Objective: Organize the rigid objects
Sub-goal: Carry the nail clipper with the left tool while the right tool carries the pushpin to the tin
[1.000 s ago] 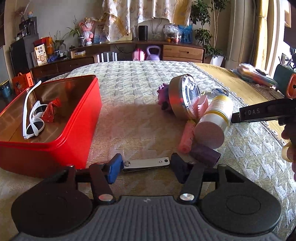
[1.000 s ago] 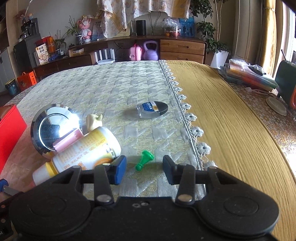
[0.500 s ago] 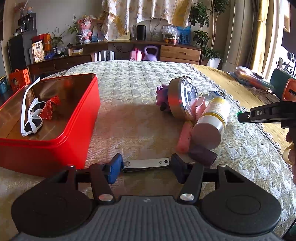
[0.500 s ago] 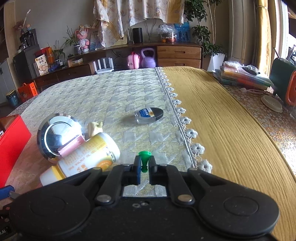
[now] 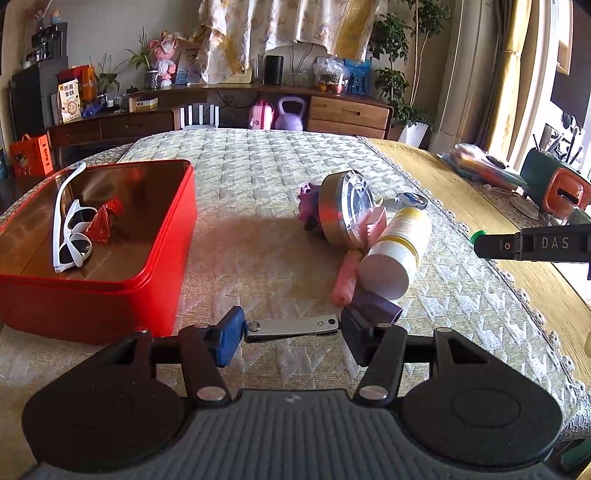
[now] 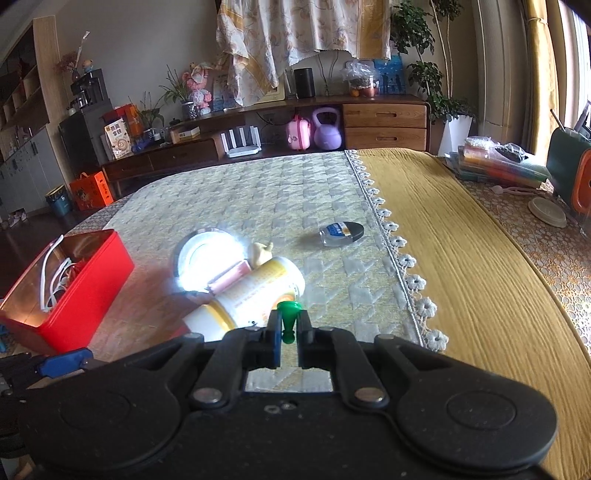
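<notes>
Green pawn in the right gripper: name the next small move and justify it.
Probably carry it left toward the red tin. The right gripper is shut on the green pawn, which is lifted off the cloth, and the tin already holds sunglasses.

We are in a home living room: a wooden sideboard (image 6: 384, 122) under a floral curtain (image 6: 295, 33), a purple kettlebell (image 6: 327, 129), potted plants (image 6: 436, 85), and a quilted tablecloth (image 6: 295, 192) before us.

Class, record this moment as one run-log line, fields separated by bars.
left hand-held gripper: shut on metal clip | right hand-held gripper: shut on green pawn | red tin: holds white sunglasses
</notes>
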`<state>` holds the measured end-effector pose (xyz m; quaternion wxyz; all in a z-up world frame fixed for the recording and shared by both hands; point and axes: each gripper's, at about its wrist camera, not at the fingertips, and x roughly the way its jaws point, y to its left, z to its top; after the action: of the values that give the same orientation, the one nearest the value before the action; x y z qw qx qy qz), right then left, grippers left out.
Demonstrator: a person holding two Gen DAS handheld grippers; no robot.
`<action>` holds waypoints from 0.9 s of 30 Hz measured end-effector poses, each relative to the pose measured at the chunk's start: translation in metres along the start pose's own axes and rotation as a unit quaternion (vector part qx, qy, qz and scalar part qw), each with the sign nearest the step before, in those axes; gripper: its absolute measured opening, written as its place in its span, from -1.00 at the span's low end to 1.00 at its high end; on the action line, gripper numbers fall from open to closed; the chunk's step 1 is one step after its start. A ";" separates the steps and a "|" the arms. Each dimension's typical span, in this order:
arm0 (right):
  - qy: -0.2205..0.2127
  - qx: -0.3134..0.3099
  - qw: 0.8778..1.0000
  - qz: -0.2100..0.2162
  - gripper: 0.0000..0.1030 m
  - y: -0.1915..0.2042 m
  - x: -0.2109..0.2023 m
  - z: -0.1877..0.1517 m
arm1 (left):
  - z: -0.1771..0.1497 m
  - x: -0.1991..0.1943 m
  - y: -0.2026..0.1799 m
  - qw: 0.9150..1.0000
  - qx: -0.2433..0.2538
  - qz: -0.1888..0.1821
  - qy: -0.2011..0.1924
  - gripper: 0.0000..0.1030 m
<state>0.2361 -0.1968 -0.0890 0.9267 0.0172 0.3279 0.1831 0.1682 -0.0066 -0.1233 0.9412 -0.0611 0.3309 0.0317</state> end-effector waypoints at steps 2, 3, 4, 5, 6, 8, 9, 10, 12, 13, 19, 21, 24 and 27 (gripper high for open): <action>-0.005 -0.004 1.000 0.007 -0.86 0.005 -0.007 0.001 | 0.002 -0.006 0.001 1.000 -0.002 -0.004 -0.002 0.11; -0.007 -0.005 1.000 0.010 -0.86 0.008 -0.010 0.002 | 0.003 -0.010 0.001 1.000 -0.003 -0.005 -0.004 0.11; -0.008 -0.006 1.000 0.014 -0.86 0.010 -0.013 0.003 | 0.004 -0.012 0.002 1.000 -0.004 -0.005 -0.006 0.11; -0.010 -0.007 1.000 0.017 -0.86 0.013 -0.016 0.004 | 0.005 -0.016 0.003 1.000 -0.006 -0.006 -0.008 0.11; -0.011 -0.009 1.000 0.021 -0.86 0.015 -0.019 0.004 | 0.006 -0.019 0.005 1.000 -0.007 -0.007 -0.009 0.11; -0.014 -0.011 0.999 0.028 -0.86 0.022 -0.024 0.005 | 0.009 -0.026 0.009 1.000 -0.010 -0.006 -0.014 0.11; -0.015 -0.013 0.999 0.033 -0.86 0.026 -0.027 0.006 | 0.012 -0.028 0.010 1.000 -0.011 -0.005 -0.014 0.11; -0.017 -0.015 0.999 0.037 -0.86 0.030 -0.030 0.007 | 0.014 -0.031 0.012 1.000 -0.012 -0.006 -0.016 0.11; -0.020 -0.021 0.999 0.045 -0.86 0.039 -0.035 0.009 | 0.019 -0.037 0.017 1.000 -0.014 -0.006 -0.021 0.11; -0.022 -0.025 0.998 0.049 -0.86 0.043 -0.037 0.009 | 0.021 -0.040 0.020 1.000 -0.014 -0.007 -0.023 0.11; -0.028 -0.039 0.996 0.071 -0.86 0.068 -0.045 0.017 | 0.039 -0.060 0.042 0.999 -0.025 -0.003 -0.046 0.11; -0.030 -0.043 0.996 0.077 -0.86 0.077 -0.046 0.019 | 0.044 -0.066 0.051 0.998 -0.029 -0.005 -0.050 0.11; -0.030 -0.051 0.995 0.085 -0.86 0.091 -0.047 0.022 | 0.050 -0.071 0.062 0.998 -0.030 -0.003 -0.053 0.11; -0.029 -0.058 0.993 0.095 -0.86 0.108 -0.044 0.025 | 0.053 -0.074 0.074 0.998 -0.034 0.002 -0.054 0.11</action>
<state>0.1842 -0.1099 -0.0266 0.9136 -0.0002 0.2867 0.2883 0.1354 0.0728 -0.0429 0.9549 -0.0910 0.2787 0.0477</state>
